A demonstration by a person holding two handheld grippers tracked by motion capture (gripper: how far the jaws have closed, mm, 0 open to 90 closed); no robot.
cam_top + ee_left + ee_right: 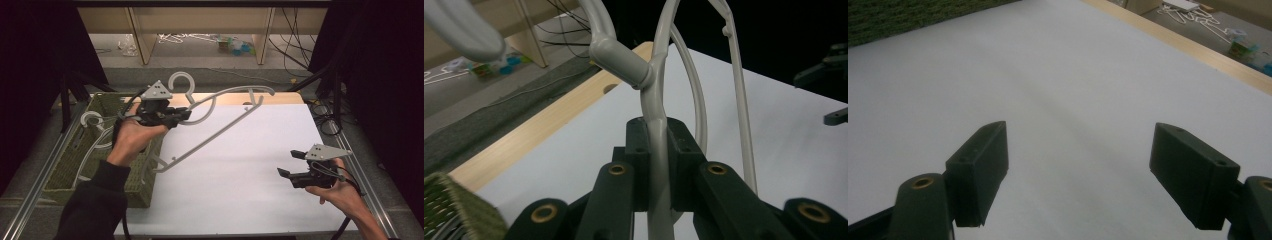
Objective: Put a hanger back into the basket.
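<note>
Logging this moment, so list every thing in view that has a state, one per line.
Left gripper: fingers shut on the grey hanger.
Grey hanger: lifted, tilted over the table.
Right gripper: fingers open, nothing between them.
Green basket: open-topped, holding more hangers.
More hangers: lying in the basket.

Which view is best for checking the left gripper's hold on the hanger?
The left gripper view: its jaws are shut on the hanger just below the neck, pads pressing both sides. The high view shows the whole hanger held by the left gripper over the table, but the contact is small. The right gripper view faces bare table.
</note>
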